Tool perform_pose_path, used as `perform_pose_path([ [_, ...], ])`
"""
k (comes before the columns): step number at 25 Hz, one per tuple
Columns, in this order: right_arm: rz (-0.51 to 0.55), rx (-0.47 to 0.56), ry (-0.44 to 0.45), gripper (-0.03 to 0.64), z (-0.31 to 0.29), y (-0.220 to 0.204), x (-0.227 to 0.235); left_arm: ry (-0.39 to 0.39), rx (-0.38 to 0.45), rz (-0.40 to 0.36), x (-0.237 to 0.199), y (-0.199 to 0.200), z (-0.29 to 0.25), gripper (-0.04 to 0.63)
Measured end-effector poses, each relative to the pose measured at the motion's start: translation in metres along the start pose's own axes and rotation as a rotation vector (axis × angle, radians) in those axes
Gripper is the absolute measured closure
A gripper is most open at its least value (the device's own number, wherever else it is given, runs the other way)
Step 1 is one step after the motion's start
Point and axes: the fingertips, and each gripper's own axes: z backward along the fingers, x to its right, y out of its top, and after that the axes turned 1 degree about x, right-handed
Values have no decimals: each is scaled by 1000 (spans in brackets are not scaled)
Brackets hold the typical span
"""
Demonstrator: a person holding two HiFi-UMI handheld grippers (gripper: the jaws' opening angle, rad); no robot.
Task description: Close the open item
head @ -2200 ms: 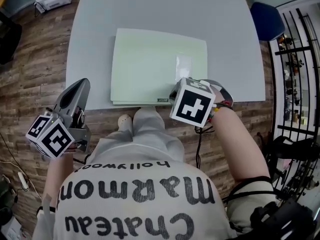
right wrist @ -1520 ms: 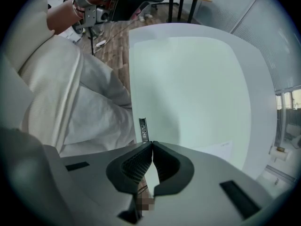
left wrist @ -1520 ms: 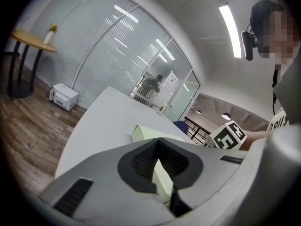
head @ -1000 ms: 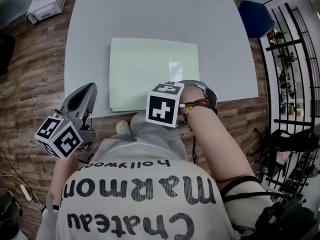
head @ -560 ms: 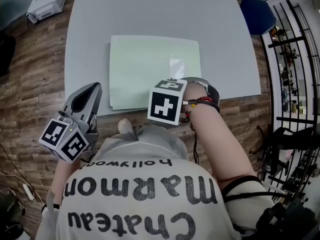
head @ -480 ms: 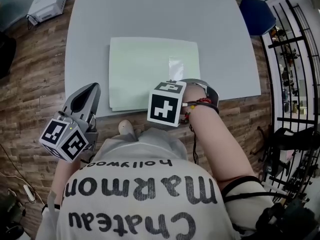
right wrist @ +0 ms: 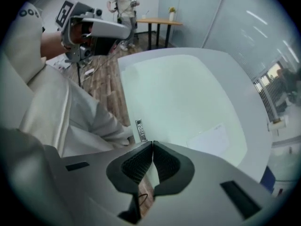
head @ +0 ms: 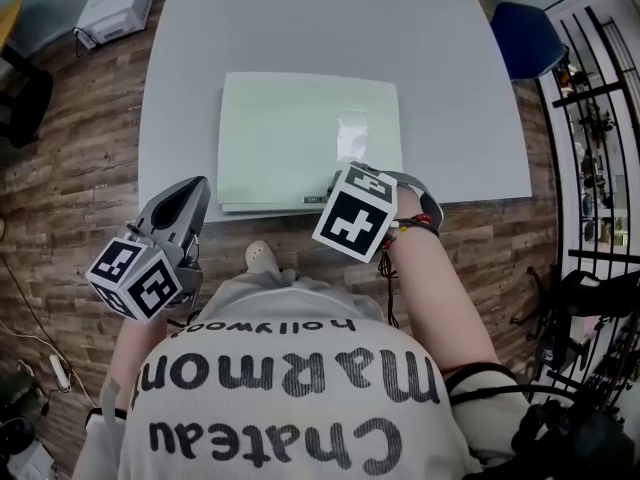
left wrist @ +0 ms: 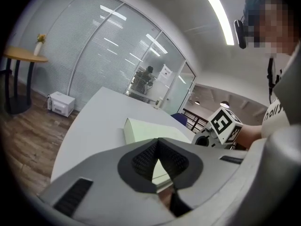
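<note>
A pale green folder (head: 300,138) lies flat and shut on the grey table (head: 450,68), with a small white label (head: 352,126) on its cover. Its spine tag (right wrist: 139,130) faces the front edge. My right gripper (head: 340,190) hovers at the folder's near right corner, jaws shut with nothing between them; its marker cube hides the tips in the head view. My left gripper (head: 193,192) hangs off the table's front left, over the floor, also shut and empty. From the left gripper view (left wrist: 158,142) the folder (left wrist: 150,132) lies ahead, untouched.
A white box-shaped device (head: 112,8) sits on the wooden floor at far left. A blue chair (head: 525,38) and a black rack (head: 600,118) stand to the right. A round wooden table (left wrist: 23,58) and another person (right wrist: 124,1) are farther off.
My right gripper has shifted slightly right and toward me at the folder's front edge, its cube turning. The left gripper has barely moved. The folder lies flat throughout.
</note>
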Motion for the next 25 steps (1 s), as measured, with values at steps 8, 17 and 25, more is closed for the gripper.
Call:
perform_pose_path([
  [8, -263, 373, -68, 617, 13, -9, 8, 75, 17, 5, 31, -11, 18, 589],
  [17, -733, 981, -7, 617, 80, -40, 31, 156, 124, -74, 86, -5, 29, 589],
  [25, -768, 1121, -64, 617, 133, -112, 22, 132, 195, -79, 159, -15, 31, 589],
])
